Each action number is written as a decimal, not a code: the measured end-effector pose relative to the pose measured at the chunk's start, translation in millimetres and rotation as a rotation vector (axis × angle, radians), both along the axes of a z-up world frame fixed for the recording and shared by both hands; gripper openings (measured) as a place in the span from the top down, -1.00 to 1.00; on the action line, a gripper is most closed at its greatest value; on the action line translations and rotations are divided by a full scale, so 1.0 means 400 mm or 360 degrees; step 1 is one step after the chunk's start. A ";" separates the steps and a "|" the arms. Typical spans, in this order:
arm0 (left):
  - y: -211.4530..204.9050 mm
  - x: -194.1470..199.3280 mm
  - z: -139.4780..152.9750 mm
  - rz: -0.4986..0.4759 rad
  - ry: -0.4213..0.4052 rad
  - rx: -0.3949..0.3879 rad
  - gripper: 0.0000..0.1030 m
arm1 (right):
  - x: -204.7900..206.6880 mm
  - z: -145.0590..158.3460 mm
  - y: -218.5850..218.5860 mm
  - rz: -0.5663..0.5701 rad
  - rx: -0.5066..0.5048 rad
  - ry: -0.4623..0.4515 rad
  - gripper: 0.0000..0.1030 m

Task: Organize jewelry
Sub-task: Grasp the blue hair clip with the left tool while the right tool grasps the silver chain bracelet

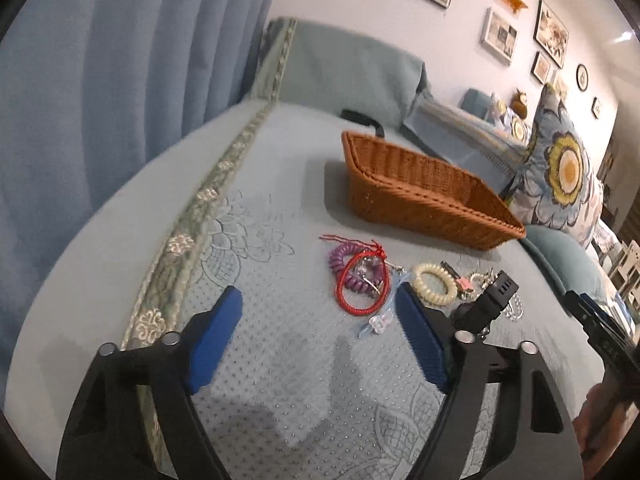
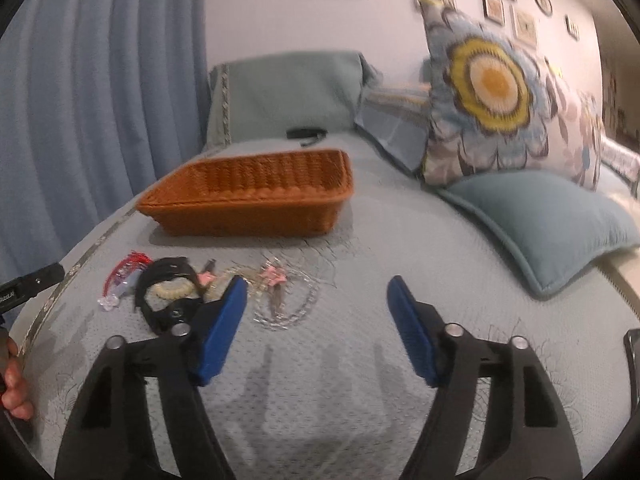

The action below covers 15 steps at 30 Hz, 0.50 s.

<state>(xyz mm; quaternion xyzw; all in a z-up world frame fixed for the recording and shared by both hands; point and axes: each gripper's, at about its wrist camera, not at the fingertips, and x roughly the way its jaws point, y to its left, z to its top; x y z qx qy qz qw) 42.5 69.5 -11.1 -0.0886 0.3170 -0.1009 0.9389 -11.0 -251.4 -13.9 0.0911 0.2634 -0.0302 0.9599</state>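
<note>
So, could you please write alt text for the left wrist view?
Open blue-padded jaws of the left gripper hover empty over a pale blue bedspread, just short of a small jewelry pile: a red cord bracelet, a purple coil tie and a cream coil tie. A brown wicker basket sits behind the pile.

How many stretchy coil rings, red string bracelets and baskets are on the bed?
Coil rings: 2, a purple one and a cream one
Red string bracelets: 1
Baskets: 1
Total: 4
The tangle of chains and clips beside them is too jumbled to count.
</note>
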 end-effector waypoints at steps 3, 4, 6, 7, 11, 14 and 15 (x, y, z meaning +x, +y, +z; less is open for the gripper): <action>-0.038 0.011 -0.003 -0.0130 0.0021 0.0059 -0.24 | 0.036 -0.014 -0.027 0.0043 0.0054 0.0113 0.00; -0.053 0.015 -0.004 -0.0162 0.0036 0.0092 -0.19 | 0.045 -0.018 -0.031 0.0050 0.0050 0.0141 0.08; -0.089 0.024 -0.016 -0.0232 0.0082 0.0150 -0.08 | 0.067 -0.025 -0.034 0.0081 0.0052 0.0192 0.16; -0.098 0.030 -0.021 -0.0250 0.0107 0.0157 0.03 | 0.076 -0.028 -0.032 0.0092 0.0046 0.0209 0.16; -0.115 0.052 -0.055 -0.0314 0.0235 0.0112 0.12 | 0.136 -0.044 -0.014 0.0120 -0.0014 0.0313 0.19; -0.108 0.068 -0.075 -0.0319 0.0314 0.0055 0.12 | 0.185 -0.060 -0.006 0.0135 -0.0052 0.0392 0.27; -0.105 0.075 -0.077 -0.0319 0.0321 0.0034 0.12 | 0.199 -0.065 -0.004 0.0137 -0.0059 0.0411 0.27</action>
